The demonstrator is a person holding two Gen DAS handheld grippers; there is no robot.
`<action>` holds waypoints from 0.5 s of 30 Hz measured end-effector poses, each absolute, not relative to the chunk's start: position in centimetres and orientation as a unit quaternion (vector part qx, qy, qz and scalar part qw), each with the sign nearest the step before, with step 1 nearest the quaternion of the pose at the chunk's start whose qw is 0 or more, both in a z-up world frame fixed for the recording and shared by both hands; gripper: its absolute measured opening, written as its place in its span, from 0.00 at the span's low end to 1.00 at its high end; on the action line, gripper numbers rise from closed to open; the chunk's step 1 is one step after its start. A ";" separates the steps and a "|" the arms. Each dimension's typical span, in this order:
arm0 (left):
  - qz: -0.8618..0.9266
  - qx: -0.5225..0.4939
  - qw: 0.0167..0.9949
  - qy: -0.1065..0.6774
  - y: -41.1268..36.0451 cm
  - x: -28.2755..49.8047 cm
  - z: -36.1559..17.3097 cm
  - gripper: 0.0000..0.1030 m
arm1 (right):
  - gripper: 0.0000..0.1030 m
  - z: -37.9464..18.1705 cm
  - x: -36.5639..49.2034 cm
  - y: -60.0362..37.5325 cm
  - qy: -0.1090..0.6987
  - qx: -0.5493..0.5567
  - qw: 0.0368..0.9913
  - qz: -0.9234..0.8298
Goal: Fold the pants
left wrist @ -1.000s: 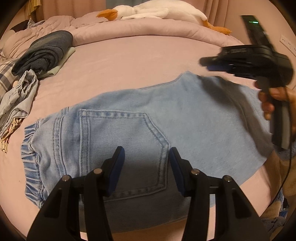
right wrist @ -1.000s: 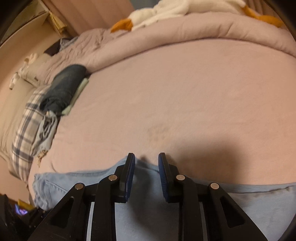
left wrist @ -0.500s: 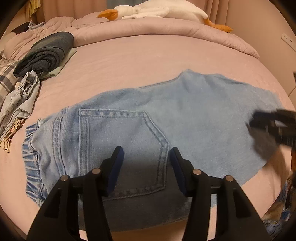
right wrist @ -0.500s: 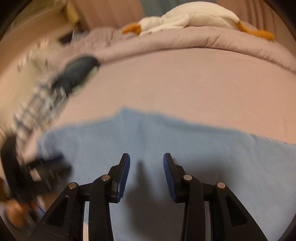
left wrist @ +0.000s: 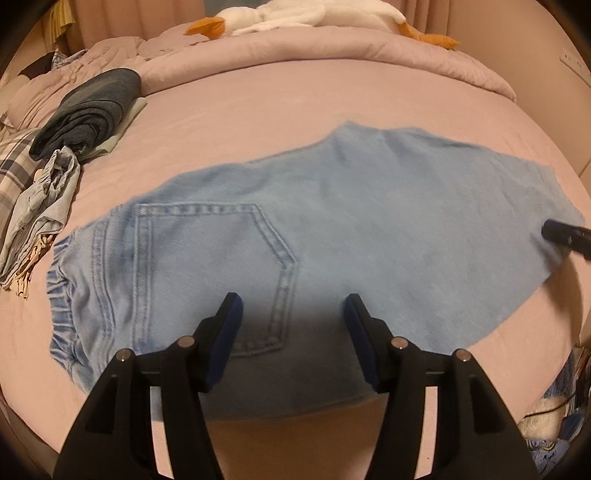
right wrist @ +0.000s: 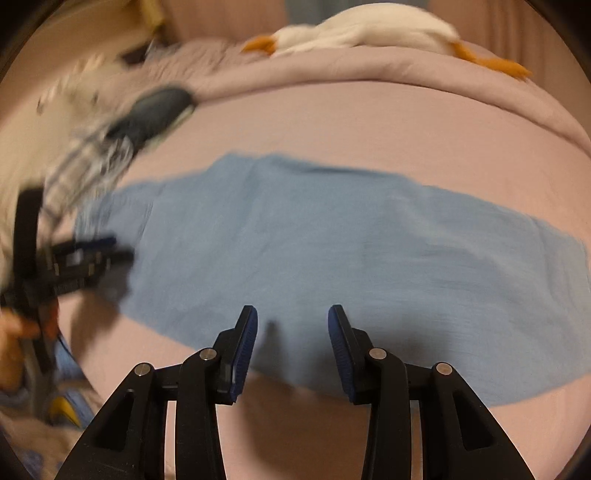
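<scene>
Light blue jeans (left wrist: 332, 221) lie flat across the pink bed, folded lengthwise, back pocket up and elastic waistband at the left. My left gripper (left wrist: 291, 299) hovers over the pocket's lower corner near the front edge; its jaws are opening and nothing is between them. In the blurred right wrist view the jeans (right wrist: 332, 240) stretch across the middle. There my right gripper (right wrist: 292, 310) hangs open over the leg's near edge, gripping nothing. Its tip (left wrist: 565, 236) shows at the right by the leg end. The left gripper (right wrist: 114, 249), held by a hand, shows at the left.
A folded dark garment (left wrist: 88, 107), a crumpled pale blue garment (left wrist: 48, 199) and a plaid pillow (left wrist: 14, 166) lie at the far left. A rolled pink duvet (left wrist: 332, 48) with a plush goose (left wrist: 314, 14) runs along the back. The bed's edge is just below the jeans.
The right gripper has pulled back from the jeans' far edge to the near edge by the leg end, its jaws widening. The left gripper's jaws have widened a little.
</scene>
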State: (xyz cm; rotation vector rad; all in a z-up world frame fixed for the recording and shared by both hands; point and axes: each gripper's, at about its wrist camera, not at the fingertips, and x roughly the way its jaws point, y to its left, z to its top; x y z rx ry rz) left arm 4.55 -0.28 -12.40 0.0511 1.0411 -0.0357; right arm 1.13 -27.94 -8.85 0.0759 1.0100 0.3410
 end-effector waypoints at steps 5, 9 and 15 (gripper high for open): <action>-0.010 0.033 0.864 0.503 -0.9 4.1 -12.3 0.55 | 0.39 -10.7 2.2 -34.7 0.490 0.094 0.864 0.067; -0.009 0.036 0.864 0.501 -1.5 4.0 -11.9 0.55 | 0.39 -10.9 1.5 -41.0 0.463 0.157 0.872 0.009; -0.026 0.034 0.865 0.500 -3.1 4.3 -11.5 0.56 | 0.39 -9.4 0.0 -48.4 0.417 0.225 0.880 -0.040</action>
